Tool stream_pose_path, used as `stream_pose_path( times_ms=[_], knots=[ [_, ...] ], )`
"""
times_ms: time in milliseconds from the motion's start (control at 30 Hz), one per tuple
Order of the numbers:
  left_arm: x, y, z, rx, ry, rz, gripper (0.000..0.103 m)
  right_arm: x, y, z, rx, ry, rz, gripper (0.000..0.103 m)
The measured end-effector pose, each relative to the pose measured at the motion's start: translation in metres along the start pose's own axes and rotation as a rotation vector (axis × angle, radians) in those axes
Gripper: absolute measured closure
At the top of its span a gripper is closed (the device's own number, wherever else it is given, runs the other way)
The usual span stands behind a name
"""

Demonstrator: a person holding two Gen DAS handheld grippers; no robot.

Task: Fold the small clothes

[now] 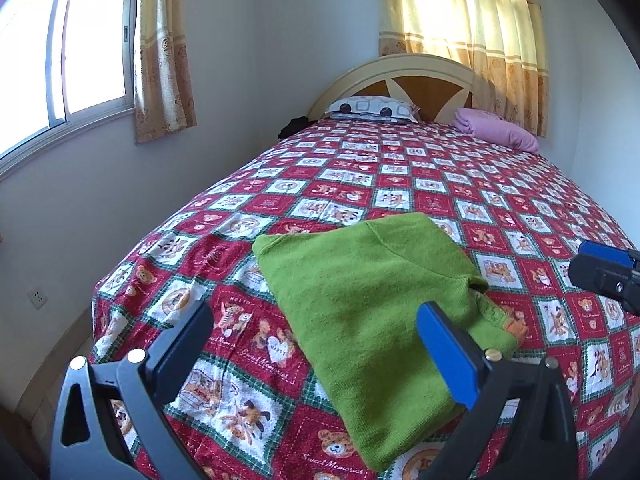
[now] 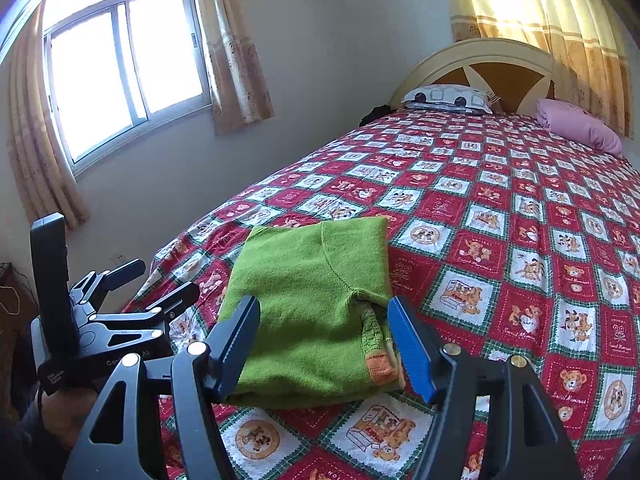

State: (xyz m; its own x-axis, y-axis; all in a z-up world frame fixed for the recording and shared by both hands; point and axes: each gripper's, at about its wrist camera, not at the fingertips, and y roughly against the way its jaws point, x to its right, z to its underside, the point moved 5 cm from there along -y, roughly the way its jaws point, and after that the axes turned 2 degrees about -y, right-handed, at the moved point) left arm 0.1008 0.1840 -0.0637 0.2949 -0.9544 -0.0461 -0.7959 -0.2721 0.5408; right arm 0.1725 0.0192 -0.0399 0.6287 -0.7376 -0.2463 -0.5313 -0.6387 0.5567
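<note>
A green knitted garment [image 1: 360, 312] lies folded into a rectangle on the red patchwork bedspread [image 1: 400, 184], near the foot of the bed. An orange cuff [image 2: 382, 368] shows at its right edge. My left gripper [image 1: 316, 344] is open and empty, held above the garment's near left side. My right gripper [image 2: 324, 336] is open and empty, its fingers spread either side of the garment's near edge [image 2: 304, 320]. The right gripper's tip shows at the right in the left wrist view [image 1: 608, 272]. The left gripper shows at the left in the right wrist view [image 2: 120, 312].
A patterned pillow [image 1: 372, 109] and a pink folded cloth [image 1: 496, 128] lie at the headboard [image 1: 400, 76]. A wall with a window [image 2: 120, 68] and curtains runs along the bed's left side. The bed's foot edge [image 1: 96, 320] drops off at lower left.
</note>
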Motion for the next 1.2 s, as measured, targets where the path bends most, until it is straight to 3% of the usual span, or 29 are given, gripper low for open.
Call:
stream_pose_path(
  times_ms=[1200],
  knots=[
    [0.0042,0.0005,-0.0004,0.004,-0.014,0.011,0.000,-0.0077,0.0060,0.0023,0.032,-0.004,-0.023,0.035]
  ],
)
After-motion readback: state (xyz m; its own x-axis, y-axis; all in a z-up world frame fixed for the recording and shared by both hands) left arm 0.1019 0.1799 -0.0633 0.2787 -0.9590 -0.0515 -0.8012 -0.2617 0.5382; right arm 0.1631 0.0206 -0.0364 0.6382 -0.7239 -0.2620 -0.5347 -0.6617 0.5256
